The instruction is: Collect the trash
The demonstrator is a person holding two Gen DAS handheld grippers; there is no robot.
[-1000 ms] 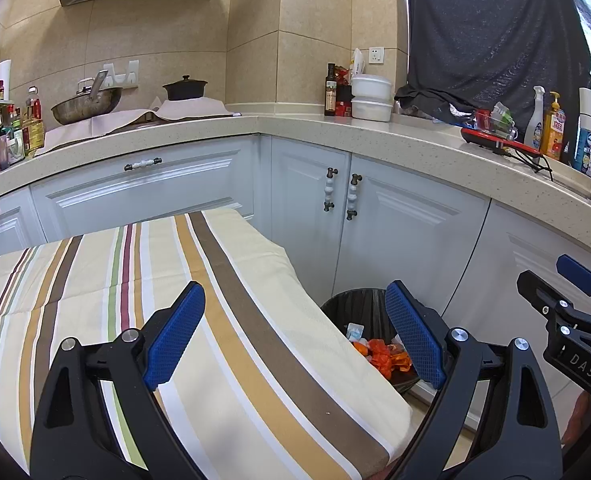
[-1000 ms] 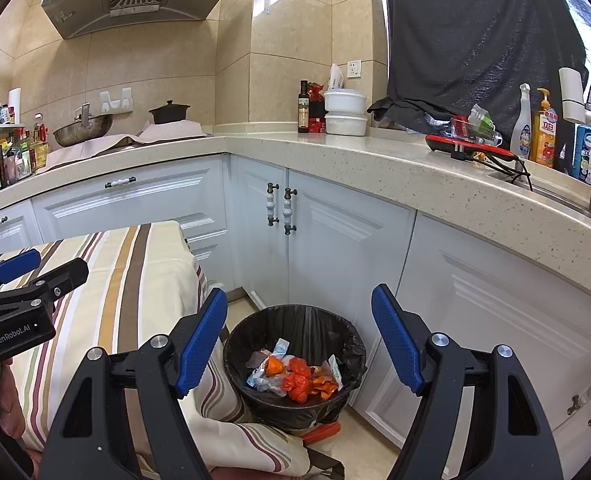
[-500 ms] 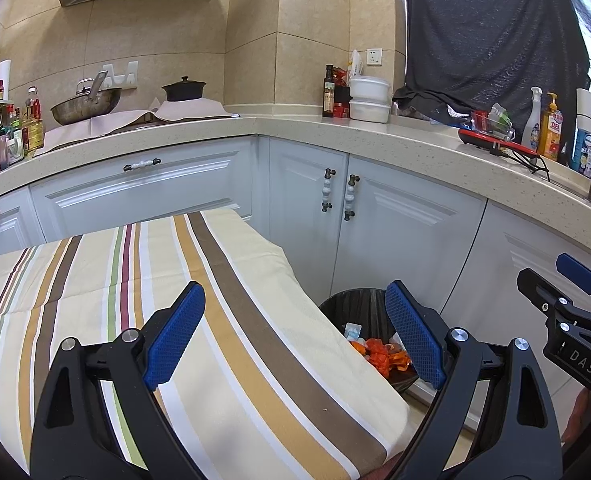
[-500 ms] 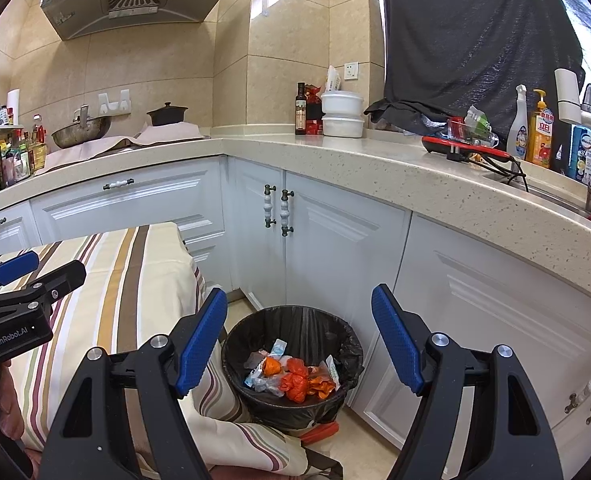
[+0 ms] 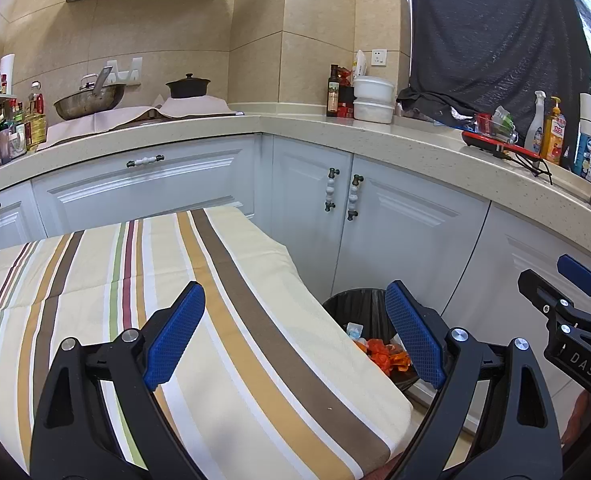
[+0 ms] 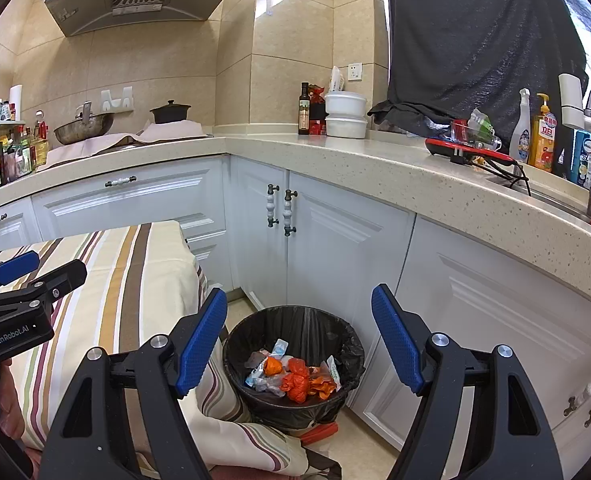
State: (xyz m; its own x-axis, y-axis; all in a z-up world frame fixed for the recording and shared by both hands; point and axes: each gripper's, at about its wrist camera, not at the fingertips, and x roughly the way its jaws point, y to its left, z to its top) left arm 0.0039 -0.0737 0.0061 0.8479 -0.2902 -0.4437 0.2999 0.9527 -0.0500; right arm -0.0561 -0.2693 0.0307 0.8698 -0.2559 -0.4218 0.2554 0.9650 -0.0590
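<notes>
A black trash bin with a black liner stands on the floor below the corner cabinets. Orange and clear wrappers lie inside it. My right gripper hangs above the bin, open, nothing between its blue pads. My left gripper is open too and empty, hovering over the striped tablecloth. In the left wrist view the bin is half hidden behind the cloth's edge, with orange trash showing. Each gripper appears at the edge of the other's view.
White cabinet doors stand close behind the bin. The beige countertop carries a wok, a black pot, bottles, white bowls and a red board. A red object lies on the floor by the bin. A hand shows at the lower left.
</notes>
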